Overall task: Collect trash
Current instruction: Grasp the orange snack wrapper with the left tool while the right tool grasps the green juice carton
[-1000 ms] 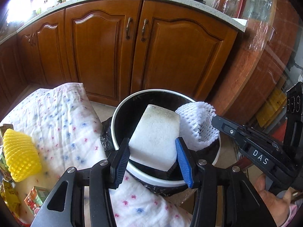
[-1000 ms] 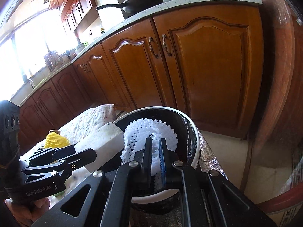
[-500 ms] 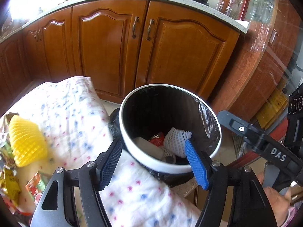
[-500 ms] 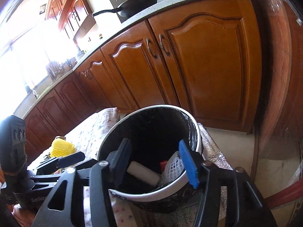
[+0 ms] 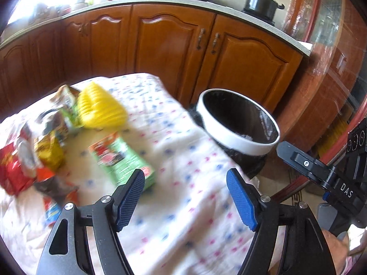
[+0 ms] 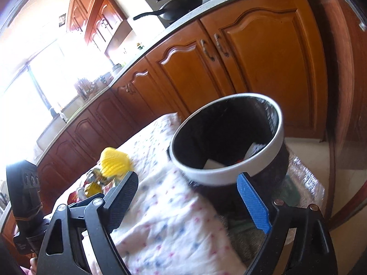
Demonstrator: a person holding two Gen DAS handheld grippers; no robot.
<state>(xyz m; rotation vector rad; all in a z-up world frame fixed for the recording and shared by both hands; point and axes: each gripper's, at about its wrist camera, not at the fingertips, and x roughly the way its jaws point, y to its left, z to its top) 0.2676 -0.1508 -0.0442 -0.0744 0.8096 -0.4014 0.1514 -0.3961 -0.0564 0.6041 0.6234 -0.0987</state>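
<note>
A white-rimmed bin [image 5: 238, 137] with a black liner stands beside the table's right end; white foam pieces [image 6: 215, 163] lie inside it. My left gripper [image 5: 187, 188] hovers over the flowered tablecloth [image 5: 183, 217], its jaws opening with nothing between them. Just ahead to its left lies a green carton [image 5: 119, 158], then a yellow foam net [image 5: 101, 107] and a heap of snack wrappers [image 5: 34, 155]. My right gripper [image 6: 190, 197] hangs near the bin's rim [image 6: 229, 176], its jaws opening and empty. The yellow foam net [image 6: 115, 162] shows beyond its left finger.
Wooden kitchen cabinets [image 5: 174, 50] run behind the table, with a pot [image 5: 261, 4] and a pan [image 6: 179, 6] on the counter. A wood-framed glass door [image 5: 332, 73] stands to the right. The other gripper's body [image 6: 25, 206] sits at the far left of the right wrist view.
The left gripper let the white foam block fall into the bin and swung left over the table. The right gripper released the white foam net into the bin, opened wide and drew back.
</note>
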